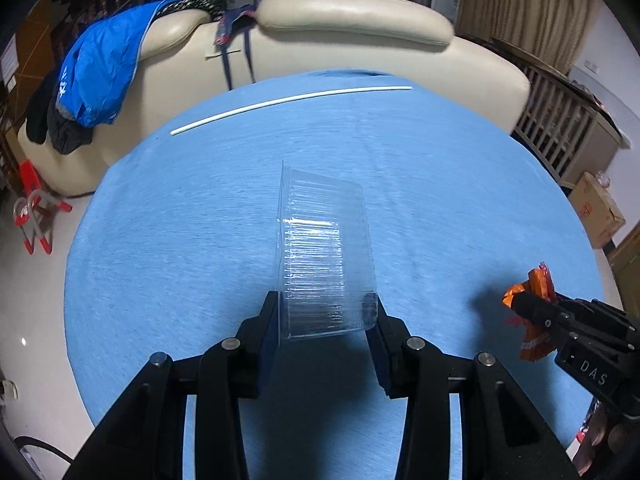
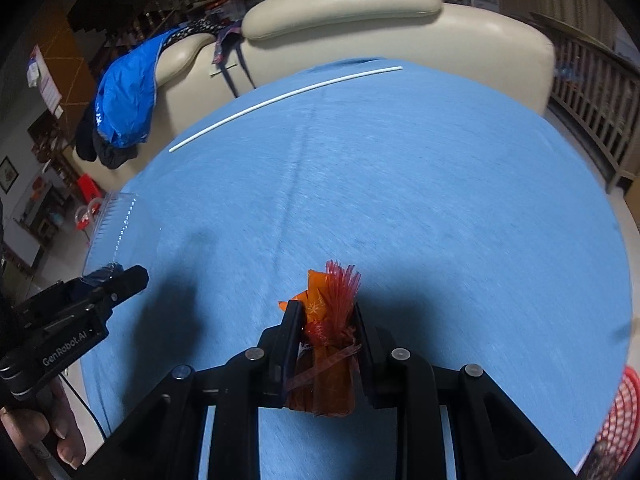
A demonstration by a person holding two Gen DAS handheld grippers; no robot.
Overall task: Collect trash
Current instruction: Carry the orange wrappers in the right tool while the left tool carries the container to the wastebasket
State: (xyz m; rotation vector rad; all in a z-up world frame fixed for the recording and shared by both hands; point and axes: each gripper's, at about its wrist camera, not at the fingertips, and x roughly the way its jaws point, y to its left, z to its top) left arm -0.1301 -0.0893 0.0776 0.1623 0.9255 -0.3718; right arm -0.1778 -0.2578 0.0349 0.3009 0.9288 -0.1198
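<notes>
A clear ribbed plastic box [image 1: 324, 256] is held above the blue-covered round table [image 1: 200, 240], with my left gripper [image 1: 326, 312] shut on its near end. An orange and red snack wrapper [image 2: 328, 340] is pinched between the pads of my right gripper [image 2: 326, 316]. The left wrist view catches the right gripper [image 1: 516, 304] at the lower right with the orange wrapper [image 1: 538, 286] in it. At the left of the right wrist view are the left gripper [image 2: 136, 276] and the clear box [image 2: 116, 232]. A long white straw [image 1: 288, 99] lies near the table's far edge.
A cream sofa [image 1: 360, 32] stands behind the table with a blue jacket [image 1: 100, 76] draped over its left arm. A red mesh basket [image 2: 620, 420] shows at the lower right beside the table. A cardboard box [image 1: 596, 216] and a wooden railing stand to the right.
</notes>
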